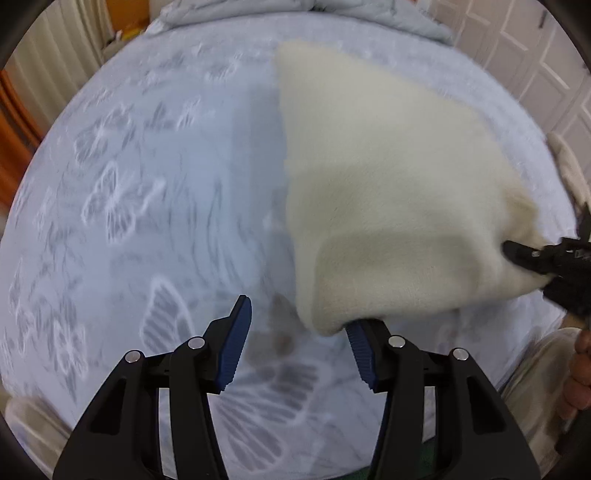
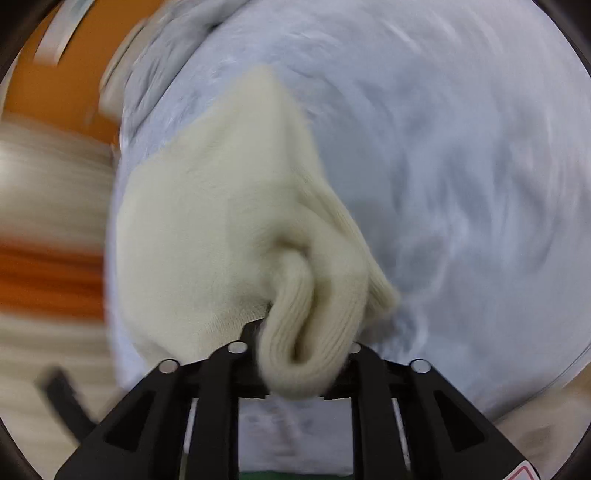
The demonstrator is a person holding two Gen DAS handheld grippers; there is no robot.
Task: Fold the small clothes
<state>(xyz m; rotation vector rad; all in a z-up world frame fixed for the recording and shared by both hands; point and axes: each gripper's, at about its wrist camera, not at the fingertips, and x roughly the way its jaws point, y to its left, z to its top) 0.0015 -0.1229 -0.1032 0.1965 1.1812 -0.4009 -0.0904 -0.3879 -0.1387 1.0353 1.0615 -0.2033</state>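
Early in the fold, by the look of it. Cream knitted garment (image 1: 388,192) spread over the right half of a pale blue bedsheet (image 1: 129,184) printed with butterflies, far corner lying on the sheet, near edge lifted clear. No finished crease or squared-up shape visible anywhere; one doubled-over flap at the near edge, nothing more.

Right gripper (image 2: 301,354) clamped on a bunched roll of the ribbed hem, jaws narrow with the knit wadded between them and spilling over the front. Seen from the left wrist view as a black tip biting into the right corner of the cloth.

Left gripper (image 1: 299,343) about half open, gap between the blue pads empty. Right-hand finger (image 1: 364,350) with its tip tucked under the near corner of the garment, left-hand finger well clear over bare sheet. No grip on that side yet.

Both views blurred, so hard to tell which kind of garment, or which side faces up.

Left to do, as a judgement: secure the near left corner, draw the piece flat, then bring one half over the other and smooth it down. A crumpled grey blanket (image 1: 236,14) at the far end of the bed, apart from the work.
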